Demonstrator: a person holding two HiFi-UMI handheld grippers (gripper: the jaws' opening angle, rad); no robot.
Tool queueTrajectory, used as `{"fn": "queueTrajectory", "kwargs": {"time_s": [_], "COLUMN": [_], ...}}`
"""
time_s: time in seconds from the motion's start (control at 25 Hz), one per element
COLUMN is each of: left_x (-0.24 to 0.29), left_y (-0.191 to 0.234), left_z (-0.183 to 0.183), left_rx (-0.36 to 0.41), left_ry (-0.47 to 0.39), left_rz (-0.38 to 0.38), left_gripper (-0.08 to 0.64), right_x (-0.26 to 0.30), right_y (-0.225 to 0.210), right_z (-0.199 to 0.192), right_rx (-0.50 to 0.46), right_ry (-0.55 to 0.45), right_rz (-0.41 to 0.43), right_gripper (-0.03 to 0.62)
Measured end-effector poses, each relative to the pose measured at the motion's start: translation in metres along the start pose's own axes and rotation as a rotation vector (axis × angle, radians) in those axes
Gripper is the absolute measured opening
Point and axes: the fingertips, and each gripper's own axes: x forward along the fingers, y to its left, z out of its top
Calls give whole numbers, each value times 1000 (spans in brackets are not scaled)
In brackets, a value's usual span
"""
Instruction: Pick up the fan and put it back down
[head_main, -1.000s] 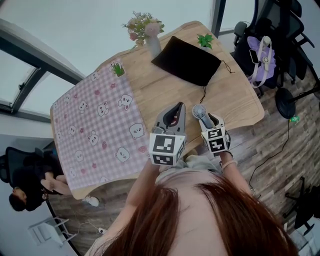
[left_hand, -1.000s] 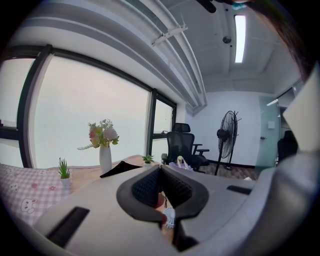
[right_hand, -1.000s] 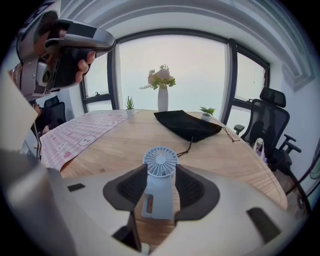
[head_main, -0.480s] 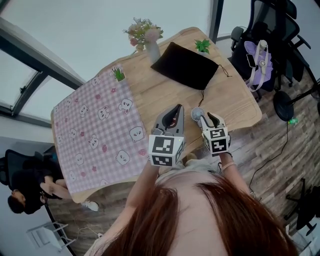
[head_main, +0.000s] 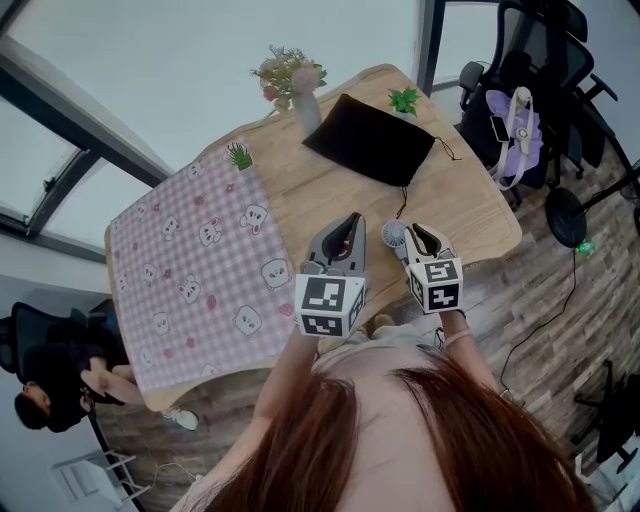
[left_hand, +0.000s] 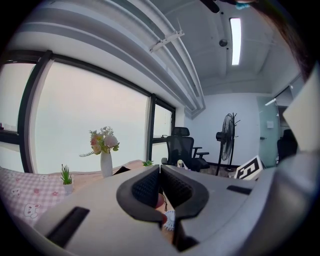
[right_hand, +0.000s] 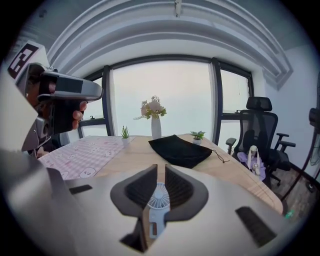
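Observation:
The small white hand fan (head_main: 396, 235) stands upright between the jaws of my right gripper (head_main: 416, 238), a little above the wooden table (head_main: 470, 200). In the right gripper view the fan (right_hand: 158, 197) has its round head just behind the pads and its handle pinched low between them. The jaws of my right gripper (right_hand: 160, 169) have just been closing and are now shut on the fan. To its left, my left gripper (head_main: 352, 217) hangs shut with nothing in it. In the left gripper view its tips (left_hand: 159, 167) meet, and part of the fan (left_hand: 169, 220) shows below them.
A black drawstring pouch (head_main: 372, 140) lies at the table's far side, with a flower vase (head_main: 300, 85) and two small potted plants (head_main: 405, 100) (head_main: 240, 155). A pink checked cloth (head_main: 200, 260) covers the left half. Office chairs (head_main: 540, 90) stand at the right.
The right gripper's jaws have narrowed onto the fan, and gripper and fan have risen off the table. The left gripper has stayed where it was.

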Motion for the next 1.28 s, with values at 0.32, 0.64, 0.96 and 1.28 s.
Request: {"fn": "queueTrajectory", "kwargs": {"time_s": [0.32, 0.64, 0.96, 1.28], "left_x": [-9, -15, -20, -23], "left_y": [-4, -1, 0, 1], "left_z": [7, 12, 17, 23], "left_rx": [7, -2, -2, -5], "left_ry": [-12, -25, -36, -53], "left_rz": [-6, -1, 2, 13], "left_gripper": [12, 12, 12, 12], "right_x": [-16, -32, -48, -65], "right_y": [0, 1, 2, 2], "right_z": [26, 51, 77, 98], "right_rx": [3, 7, 5, 38], "right_ry": [-71, -136, -204, -266], "right_rz": [-7, -13, -4, 15], "right_gripper": [20, 0, 0, 0]}}
